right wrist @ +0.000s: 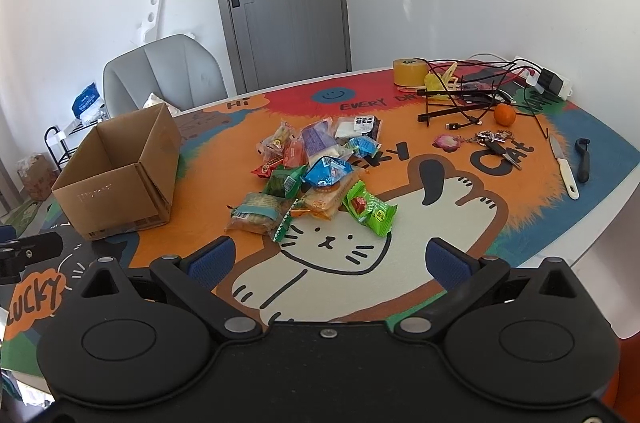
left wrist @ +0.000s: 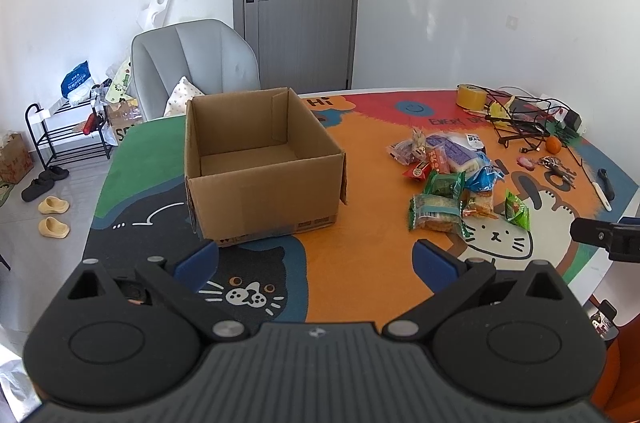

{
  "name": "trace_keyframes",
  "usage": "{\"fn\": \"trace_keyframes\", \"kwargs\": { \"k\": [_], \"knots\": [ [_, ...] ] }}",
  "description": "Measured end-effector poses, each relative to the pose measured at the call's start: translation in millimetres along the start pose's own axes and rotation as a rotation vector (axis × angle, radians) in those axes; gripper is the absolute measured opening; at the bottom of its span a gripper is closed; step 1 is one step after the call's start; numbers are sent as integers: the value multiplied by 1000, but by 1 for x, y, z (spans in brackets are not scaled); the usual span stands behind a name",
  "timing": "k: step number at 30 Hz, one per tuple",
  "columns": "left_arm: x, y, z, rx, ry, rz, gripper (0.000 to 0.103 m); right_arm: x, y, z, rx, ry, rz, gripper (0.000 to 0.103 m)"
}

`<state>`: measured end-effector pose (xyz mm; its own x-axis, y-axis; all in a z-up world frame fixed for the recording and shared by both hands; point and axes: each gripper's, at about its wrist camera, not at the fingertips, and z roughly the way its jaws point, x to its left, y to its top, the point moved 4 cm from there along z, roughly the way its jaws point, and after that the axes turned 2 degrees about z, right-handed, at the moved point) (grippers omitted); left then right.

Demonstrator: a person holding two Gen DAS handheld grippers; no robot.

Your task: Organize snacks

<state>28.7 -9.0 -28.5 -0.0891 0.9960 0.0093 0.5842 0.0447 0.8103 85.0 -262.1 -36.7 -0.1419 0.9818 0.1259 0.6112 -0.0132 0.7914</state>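
Note:
An open, empty cardboard box [left wrist: 260, 163] [right wrist: 120, 179] stands on the cartoon cat tablecloth. To its right lies a heap of wrapped snacks [left wrist: 452, 179] [right wrist: 316, 171], with a bright green packet [right wrist: 370, 209] and a green-edged cracker pack [right wrist: 260, 213] nearest me. My left gripper [left wrist: 316, 259] hovers open just in front of the box, holding nothing. Short of the snack heap, my right gripper [right wrist: 330, 259] hangs open and empty above the white cat drawing.
At the table's far right lie a tape roll [right wrist: 410, 71], tangled black cables [right wrist: 472, 91], an orange [right wrist: 504, 114], keys [right wrist: 494, 139], a white knife [right wrist: 564, 167] and a black tool [right wrist: 582, 163]. A grey chair [left wrist: 192, 63] stands behind the box.

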Motion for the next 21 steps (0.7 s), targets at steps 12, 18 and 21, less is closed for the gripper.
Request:
{"fn": "trace_keyframes", "kwargs": {
  "k": [12, 18, 21],
  "knots": [
    [-4, -2, 4, 6, -12, 0, 103, -6, -4, 5, 9, -3, 13, 103],
    [-7, -2, 15, 18, -8, -10, 103, -15, -3, 14, 14, -17, 20, 103],
    [-14, -3, 21, 22, -9, -9, 103, -21, -3, 19, 14, -25, 25, 103]
  ]
}}
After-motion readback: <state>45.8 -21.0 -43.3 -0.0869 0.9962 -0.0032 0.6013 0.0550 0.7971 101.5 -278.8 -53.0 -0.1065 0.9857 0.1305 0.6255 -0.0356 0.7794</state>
